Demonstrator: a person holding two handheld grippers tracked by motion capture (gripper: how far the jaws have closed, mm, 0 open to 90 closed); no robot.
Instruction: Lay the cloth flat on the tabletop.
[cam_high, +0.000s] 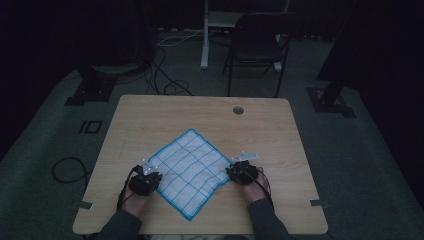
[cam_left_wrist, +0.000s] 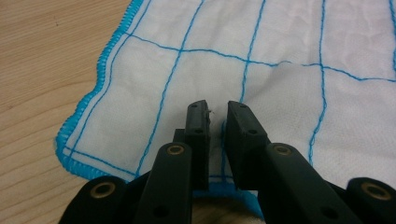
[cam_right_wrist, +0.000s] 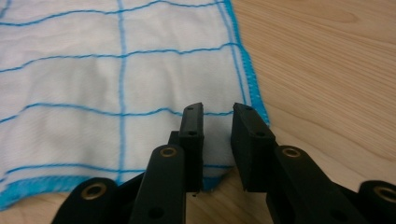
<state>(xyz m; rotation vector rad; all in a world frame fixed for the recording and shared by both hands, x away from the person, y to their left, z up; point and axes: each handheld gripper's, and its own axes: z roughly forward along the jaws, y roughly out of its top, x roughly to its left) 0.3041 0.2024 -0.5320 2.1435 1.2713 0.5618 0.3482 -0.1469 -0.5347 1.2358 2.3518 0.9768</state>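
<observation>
Lying flat as a diamond on the table (cam_high: 150, 115), the cloth (cam_high: 187, 172) is being approached at opposite corners. Both the left gripper (cam_left_wrist: 218, 112) and right gripper (cam_right_wrist: 218, 114) are sitting slightly parted over its hem, gripping nothing yet, probably readying a fold.

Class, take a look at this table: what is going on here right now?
A person sits at a wooden table with a hand-held tool in each hand. A white cloth with a blue grid lies spread flat like a diamond. The left tool is at the cloth's left corner and the right tool at its right corner, each with cloth between its slightly parted jaws. Nothing is lifted yet.
</observation>
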